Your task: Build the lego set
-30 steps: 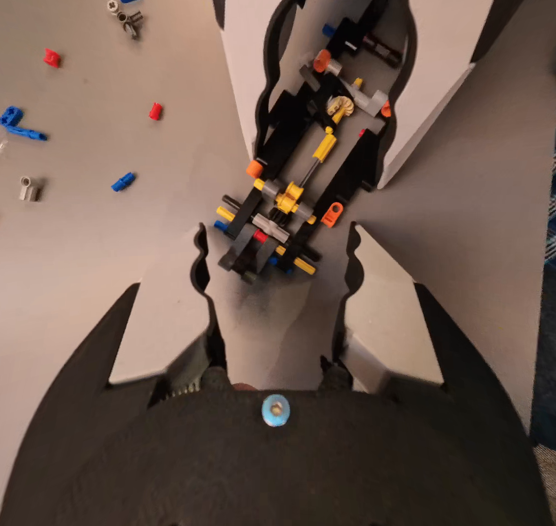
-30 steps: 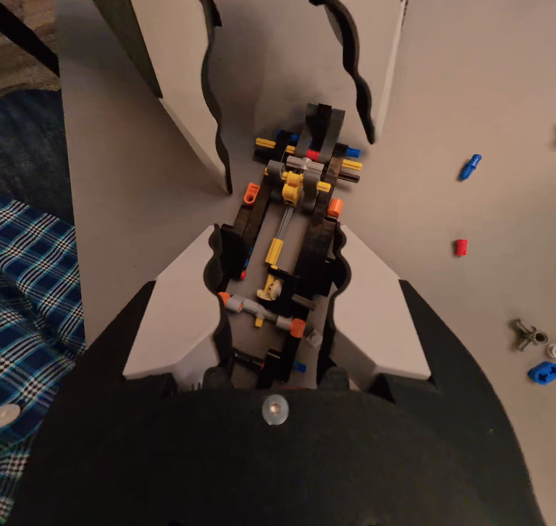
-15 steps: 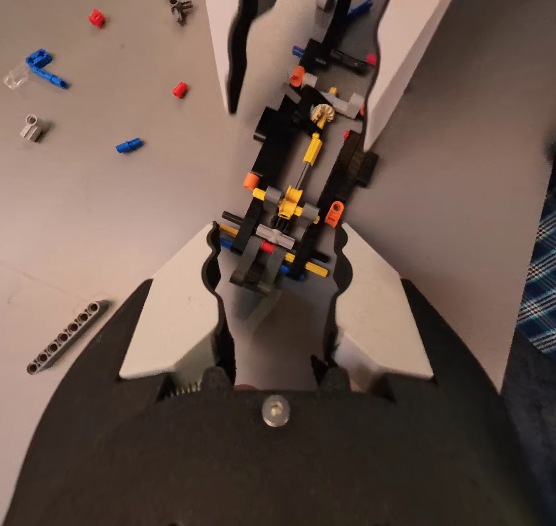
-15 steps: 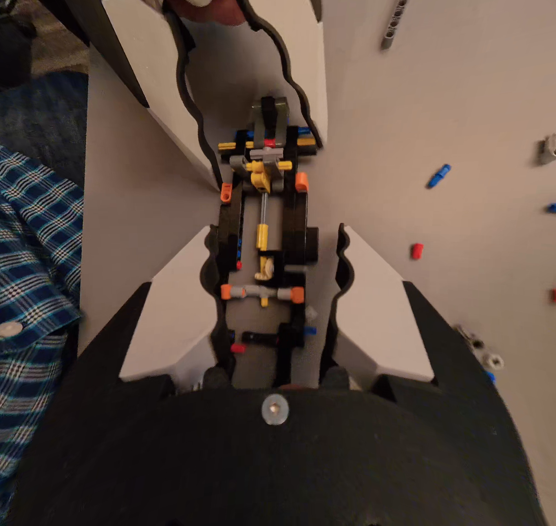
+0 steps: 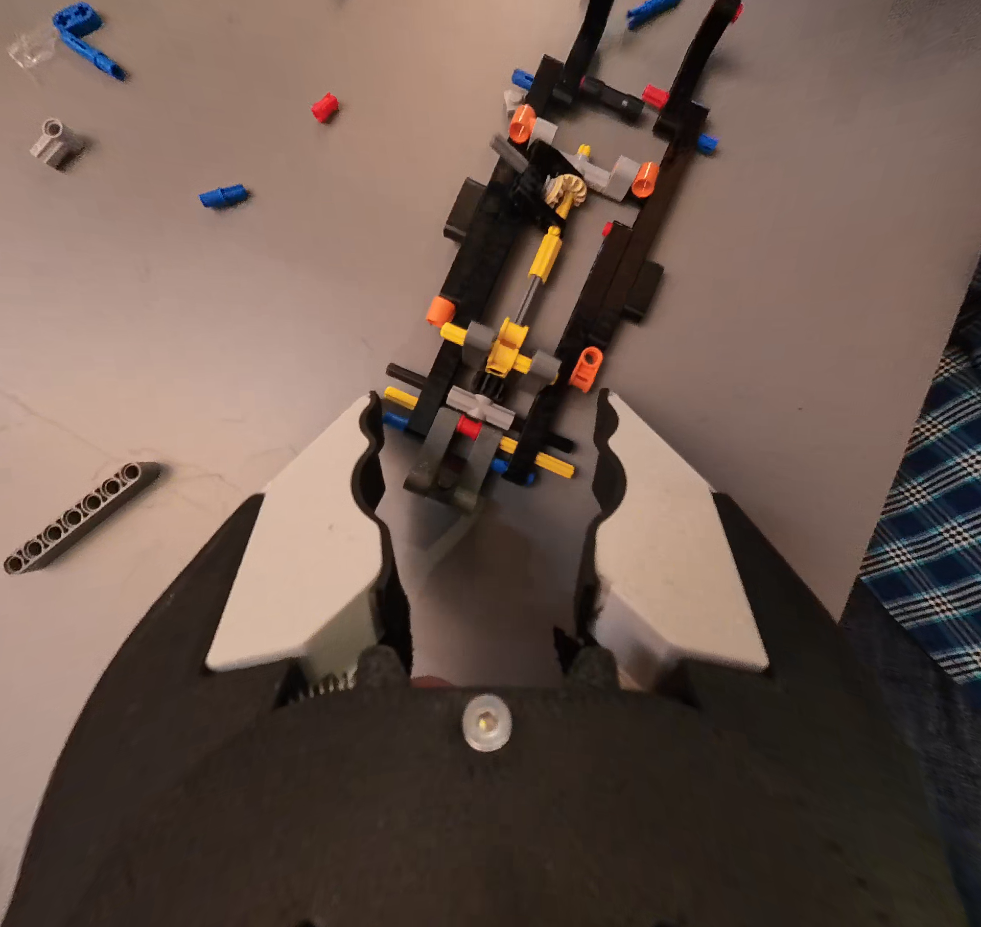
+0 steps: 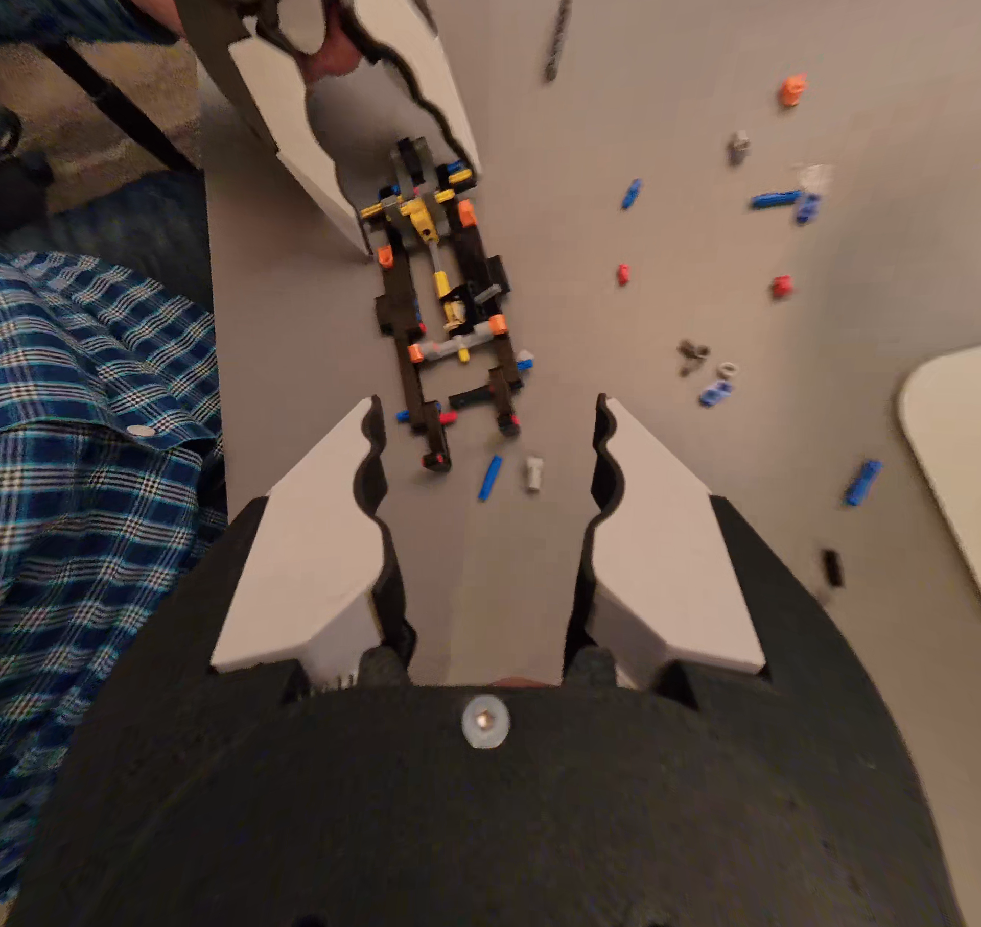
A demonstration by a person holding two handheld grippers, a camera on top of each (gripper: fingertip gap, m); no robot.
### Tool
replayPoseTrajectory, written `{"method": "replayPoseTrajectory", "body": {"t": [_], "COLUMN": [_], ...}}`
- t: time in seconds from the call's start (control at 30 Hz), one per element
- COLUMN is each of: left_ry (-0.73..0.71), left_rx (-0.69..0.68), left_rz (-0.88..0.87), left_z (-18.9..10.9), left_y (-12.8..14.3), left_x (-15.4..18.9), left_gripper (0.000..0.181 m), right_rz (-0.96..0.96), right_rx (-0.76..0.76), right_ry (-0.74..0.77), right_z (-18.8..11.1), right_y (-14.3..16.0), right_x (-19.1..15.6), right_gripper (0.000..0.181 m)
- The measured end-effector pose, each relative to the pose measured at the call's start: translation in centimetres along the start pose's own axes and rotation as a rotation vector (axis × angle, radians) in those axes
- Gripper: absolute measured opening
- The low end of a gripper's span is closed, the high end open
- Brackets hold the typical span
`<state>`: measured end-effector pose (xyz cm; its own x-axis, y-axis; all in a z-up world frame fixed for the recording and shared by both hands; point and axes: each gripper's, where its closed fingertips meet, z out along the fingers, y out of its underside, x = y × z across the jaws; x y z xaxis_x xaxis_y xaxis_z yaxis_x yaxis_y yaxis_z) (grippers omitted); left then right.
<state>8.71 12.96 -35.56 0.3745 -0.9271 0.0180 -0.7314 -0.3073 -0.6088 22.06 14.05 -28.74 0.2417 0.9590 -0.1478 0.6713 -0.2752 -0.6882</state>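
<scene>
The black lego chassis (image 5: pixel 552 275) with yellow, orange and grey parts lies flat on the grey table. My left gripper (image 5: pixel 485 405) is open, its fingertips on either side of the chassis's near end, not gripping it. In the right wrist view the chassis (image 6: pixel 446 312) lies ahead of my right gripper (image 6: pixel 485 408), which is open, empty and clear of the chassis's end. The left gripper (image 6: pixel 419 206) shows at the chassis's far end there.
Loose pieces lie around: a grey beam (image 5: pixel 79 517), blue pins (image 5: pixel 223 196), red bushes (image 5: pixel 325 106), a blue pin (image 6: pixel 489 477) and grey pin (image 6: pixel 533 473) near my right gripper. A white tray edge (image 6: pixel 945 450) lies right. A plaid sleeve (image 6: pixel 95 424) borders the table. About 15 cm separates my left fingertips from my right. The blue pin (image 6: pixel 489 477) is about 8 cm from my right fingertips. Seen from the left wrist view (image 5: pixel 650 8) as well.
My right gripper has let go of the chassis and pulled back from it. The left gripper has drawn back a little towards the chassis's end. The chassis now rests on the table.
</scene>
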Motion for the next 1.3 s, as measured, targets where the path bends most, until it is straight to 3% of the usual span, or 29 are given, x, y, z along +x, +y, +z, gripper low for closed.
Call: {"method": "replayPoseTrajectory", "body": {"t": [0.17,0.33,0.6,0.77,0.8,1.3], "left_ry": [-0.039,-0.034,-0.002,-0.003,-0.003,-0.039], "left_rx": [-0.025,-0.031,0.002,0.019,0.02,0.053], "left_rz": [-0.049,-0.014,0.034,0.035,0.037,0.0], "left_z": [-0.1,0.0,0.5,0.5,0.5,0.4], "left_y": [0.1,0.2,-0.6,-0.6,-0.6,-0.6], "left_x": [0.7,1.1,1.0,1.1,1.1,1.2], "left_gripper": [0.073,0.08,0.074,0.07,0.07,0.068], "right_rz": [-0.174,-0.192,-0.208,-0.26,-0.263,-0.313], "right_rx": [-0.095,-0.137,-0.151,-0.161,-0.157,-0.148], "right_ry": [0.019,0.021,-0.054,-0.078,-0.095,-0.121], "right_z": [6.8,9.9,11.4,12.1,12.1,12.2], "right_y": [-0.8,-1.5,-1.6,-2.1,-2.2,-2.1], "right_x": [-3.4,-2.8,-3.2,-3.3,-3.5,-3.7], "right_gripper": [0.085,0.076,0.086,0.073,0.063,0.06]}}
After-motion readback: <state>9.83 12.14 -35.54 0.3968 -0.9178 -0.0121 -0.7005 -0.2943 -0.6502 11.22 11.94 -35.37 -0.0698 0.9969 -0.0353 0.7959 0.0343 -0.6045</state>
